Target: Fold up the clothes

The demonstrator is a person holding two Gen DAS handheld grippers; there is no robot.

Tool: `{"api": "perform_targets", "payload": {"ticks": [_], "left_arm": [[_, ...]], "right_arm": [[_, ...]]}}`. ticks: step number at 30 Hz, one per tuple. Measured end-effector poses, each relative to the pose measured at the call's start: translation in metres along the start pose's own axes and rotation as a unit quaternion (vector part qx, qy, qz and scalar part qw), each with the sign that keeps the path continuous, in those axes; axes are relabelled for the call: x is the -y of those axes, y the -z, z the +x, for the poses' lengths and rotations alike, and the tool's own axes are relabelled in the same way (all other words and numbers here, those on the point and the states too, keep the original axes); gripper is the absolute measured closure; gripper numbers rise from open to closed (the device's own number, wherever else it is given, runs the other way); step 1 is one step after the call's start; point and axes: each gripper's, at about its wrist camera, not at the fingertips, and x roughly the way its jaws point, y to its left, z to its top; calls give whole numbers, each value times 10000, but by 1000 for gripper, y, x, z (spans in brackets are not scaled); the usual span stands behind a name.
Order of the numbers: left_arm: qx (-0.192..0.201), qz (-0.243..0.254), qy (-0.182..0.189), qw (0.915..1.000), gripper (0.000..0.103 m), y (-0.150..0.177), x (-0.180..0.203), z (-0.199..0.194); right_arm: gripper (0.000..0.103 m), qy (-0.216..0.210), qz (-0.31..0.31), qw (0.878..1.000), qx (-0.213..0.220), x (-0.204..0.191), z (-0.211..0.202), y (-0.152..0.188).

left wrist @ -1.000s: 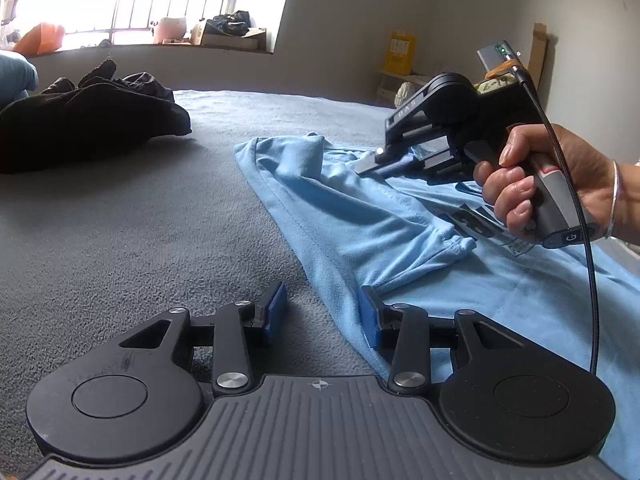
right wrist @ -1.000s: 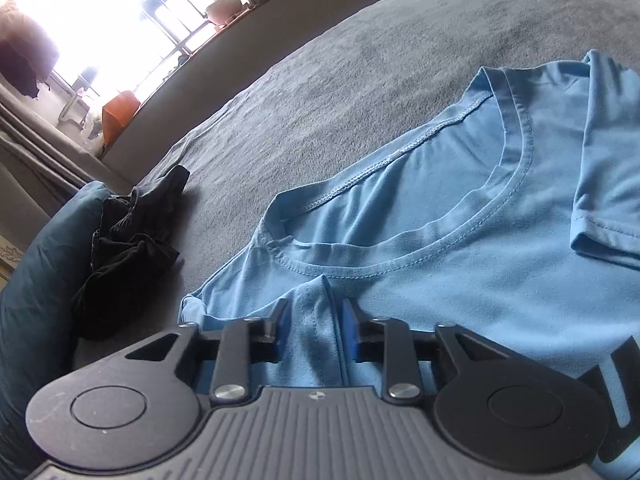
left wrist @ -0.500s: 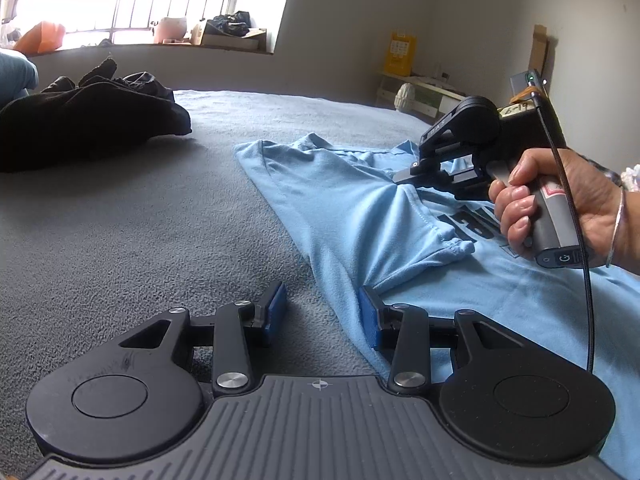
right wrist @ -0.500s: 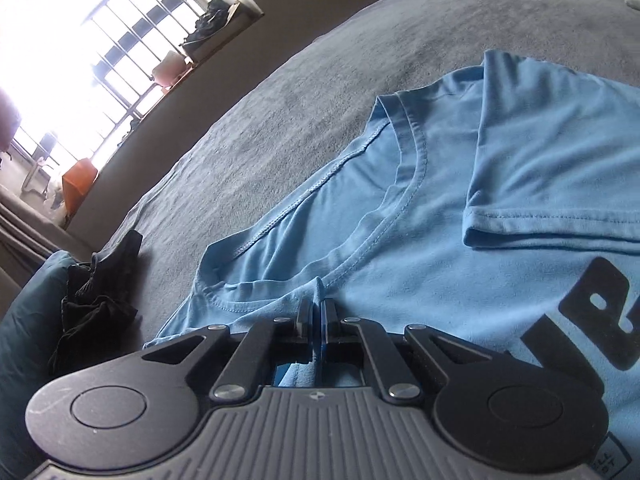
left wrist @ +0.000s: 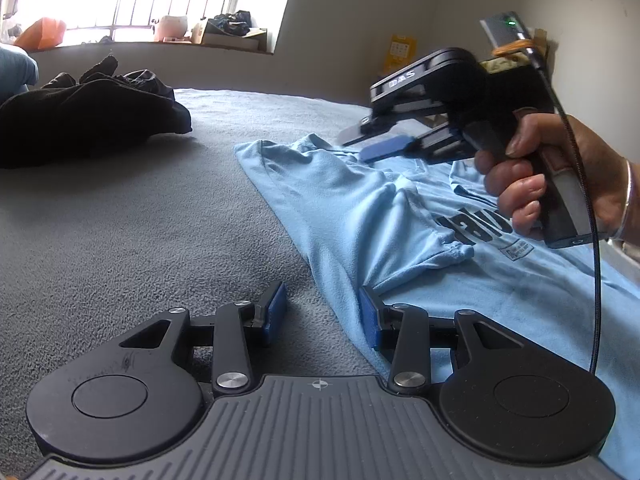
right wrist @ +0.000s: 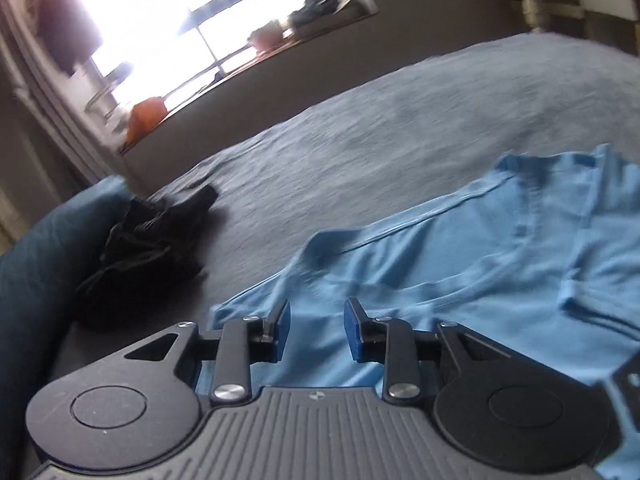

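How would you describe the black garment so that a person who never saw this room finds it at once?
Start from the wide grey bed cover below the barred window. The black garment lies crumpled in a heap at its far side, beside a dark blue cushion. Unlike the light blue T-shirt, it is dark and bundled, not spread flat.

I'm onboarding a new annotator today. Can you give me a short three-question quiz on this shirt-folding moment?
1. True or false: the right tongs are clamped on the blue T-shirt.
2. What lies on the grey blanket beyond the shirt, toward the window? A) a black garment B) a white towel C) a red sock
3. Fill in: the left tongs sit open at the shirt's ____.

Key:
1. False. The jaws have just been opening and hang above the shirt with nothing between them.
2. A, the black garment.
3. Edge.
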Motion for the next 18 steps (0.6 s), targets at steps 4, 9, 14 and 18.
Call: {"api": "perform_targets", "payload": {"ticks": [4, 9, 14, 18], "left_arm": [[9, -26, 17, 10000, 63, -1, -1, 0], [13, -70, 53, 10000, 63, -1, -4, 1], [26, -234, 168, 9996, 63, -2, -9, 1], [37, -355, 257, 9990, 62, -2, -12, -1]], "right_arm": [[84, 606, -86, 9978, -262, -1, 33, -2], [81, 709, 682, 9951, 127, 25, -15, -14], [78, 292, 848, 9942, -592, 37, -67, 14], [78, -21, 1179, 9881, -991, 39, -87, 43]]}}
